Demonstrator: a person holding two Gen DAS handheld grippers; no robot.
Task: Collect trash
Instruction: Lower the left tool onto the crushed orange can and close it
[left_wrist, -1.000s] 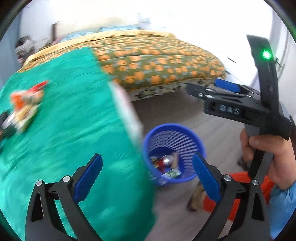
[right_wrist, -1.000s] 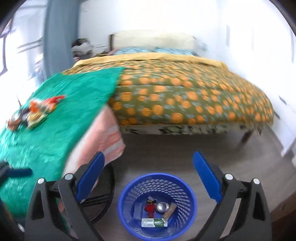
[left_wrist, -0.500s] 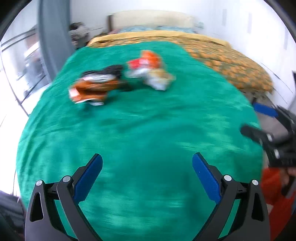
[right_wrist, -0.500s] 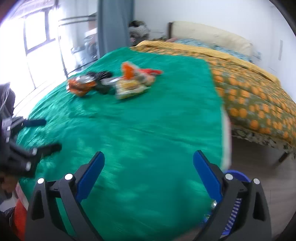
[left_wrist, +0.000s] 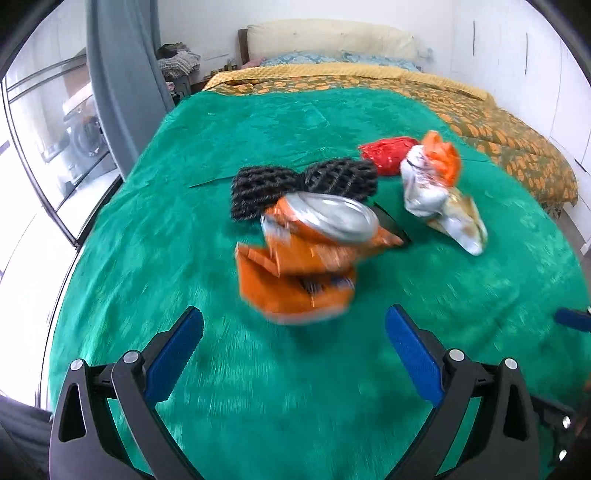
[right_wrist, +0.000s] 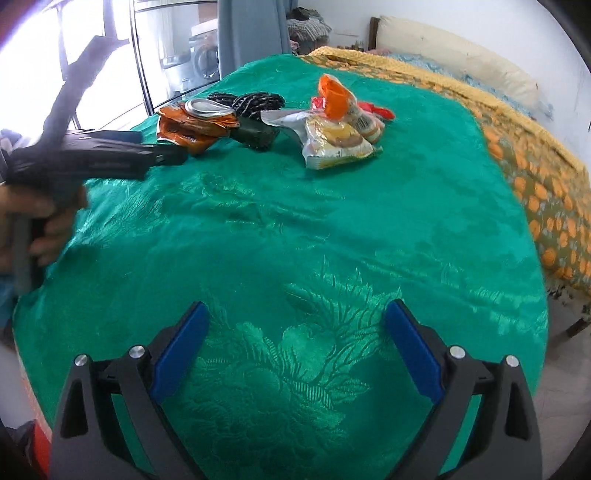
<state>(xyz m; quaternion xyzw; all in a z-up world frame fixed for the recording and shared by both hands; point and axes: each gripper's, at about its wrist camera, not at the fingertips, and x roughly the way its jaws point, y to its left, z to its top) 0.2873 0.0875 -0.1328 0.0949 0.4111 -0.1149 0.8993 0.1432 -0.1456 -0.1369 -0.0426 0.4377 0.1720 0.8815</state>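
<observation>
The left gripper (left_wrist: 293, 349), fingers spread wide and empty, hovers over the green cloth (left_wrist: 332, 387); the orange wrapper (left_wrist: 295, 284) lies near at twelve o'clock, black netting (left_wrist: 303, 182) behind it, a silver packet (left_wrist: 439, 199) at one o'clock. The right gripper (right_wrist: 295, 345) is likewise spread, holding nothing, with the trash well apart at eleven o'clock.

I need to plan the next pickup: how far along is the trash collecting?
Nothing is in hand: left gripper and right gripper are open and empty. Left: orange wrapper, black mesh, red wrapper, snack bags on the green cover.
</observation>
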